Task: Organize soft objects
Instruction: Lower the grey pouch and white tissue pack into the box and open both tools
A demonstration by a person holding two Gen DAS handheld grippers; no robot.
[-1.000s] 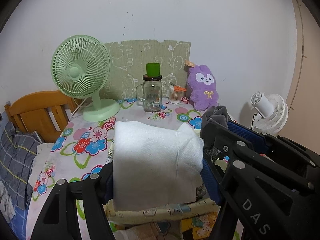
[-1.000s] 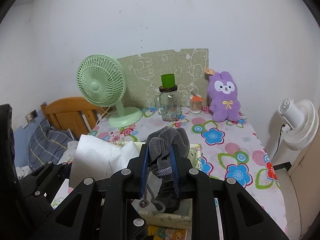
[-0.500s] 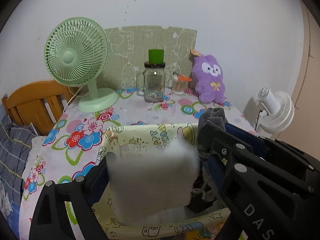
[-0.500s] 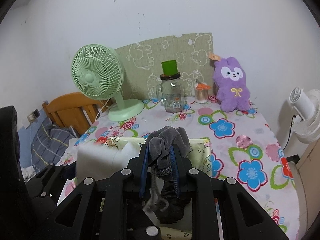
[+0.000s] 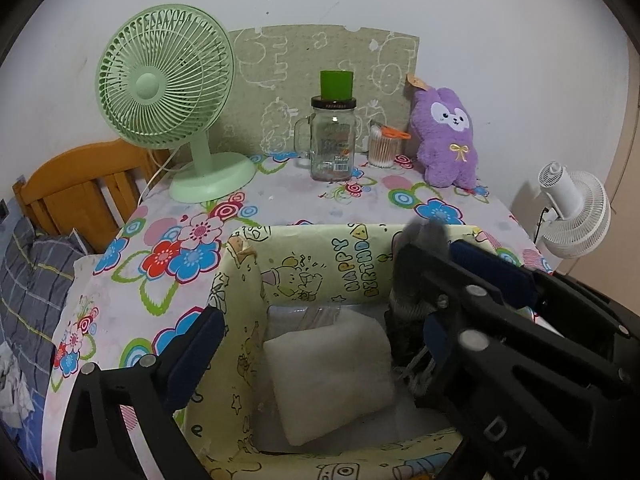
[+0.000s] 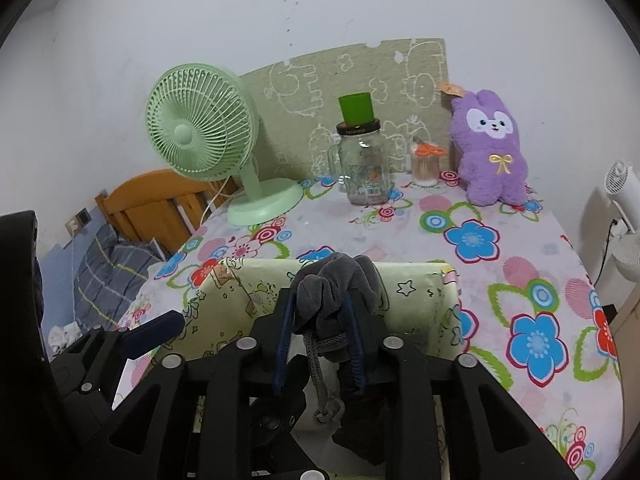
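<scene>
A yellow cartoon-print box (image 5: 304, 264) stands at the near edge of the flowered table. A white soft pad (image 5: 332, 376) lies loose on its floor. My left gripper (image 5: 320, 344) is open above the box, its left fingertip (image 5: 196, 340) outside the box's left wall. My right gripper (image 6: 320, 316) is shut on a grey drawstring cloth (image 6: 336, 292) and holds it over the box (image 6: 416, 292). The cloth (image 5: 424, 240) also shows beside the pad in the left wrist view.
At the back of the table stand a green fan (image 5: 172, 96), a glass jar (image 5: 332, 140) with a green cup on top, a cotton-swab pot (image 5: 382, 148) and a purple plush bunny (image 5: 446, 136). A wooden bed frame (image 5: 80, 196) is left, a white fan (image 5: 572, 212) right.
My left gripper lowered the white pad into the box, opened and let it go. My right gripper came down over the box with the grey cloth still in it.
</scene>
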